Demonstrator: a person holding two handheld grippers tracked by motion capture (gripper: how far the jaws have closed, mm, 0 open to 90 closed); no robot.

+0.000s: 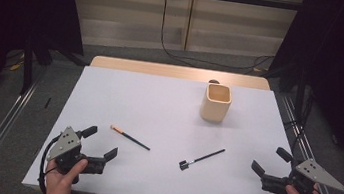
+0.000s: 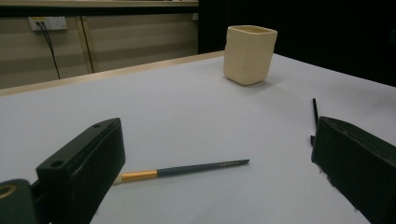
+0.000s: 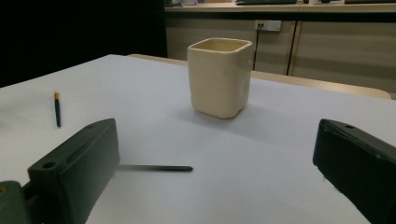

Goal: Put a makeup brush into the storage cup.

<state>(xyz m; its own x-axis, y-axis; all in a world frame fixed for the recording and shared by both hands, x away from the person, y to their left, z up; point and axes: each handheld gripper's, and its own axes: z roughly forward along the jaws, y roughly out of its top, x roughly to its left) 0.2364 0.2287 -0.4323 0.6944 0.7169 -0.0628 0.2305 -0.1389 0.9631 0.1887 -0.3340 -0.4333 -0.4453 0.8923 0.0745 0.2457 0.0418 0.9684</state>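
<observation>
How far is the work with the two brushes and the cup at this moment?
Nothing looks done yet: the orange-tipped brush and the black brush both lie flat on the table, and the cup stands apart. The left hand-held gripper and right hand-held gripper are open, holding nothing. Picking up both brushes remains.

— Where are the hands?
— Both low at the near edge, each holding a gripper.
— The left gripper [image 1: 102, 143]?
— Jaws spread wide, aimed forward and inward.
— The right gripper [image 1: 268, 159]?
— Likewise gaping, aimed inward.
</observation>
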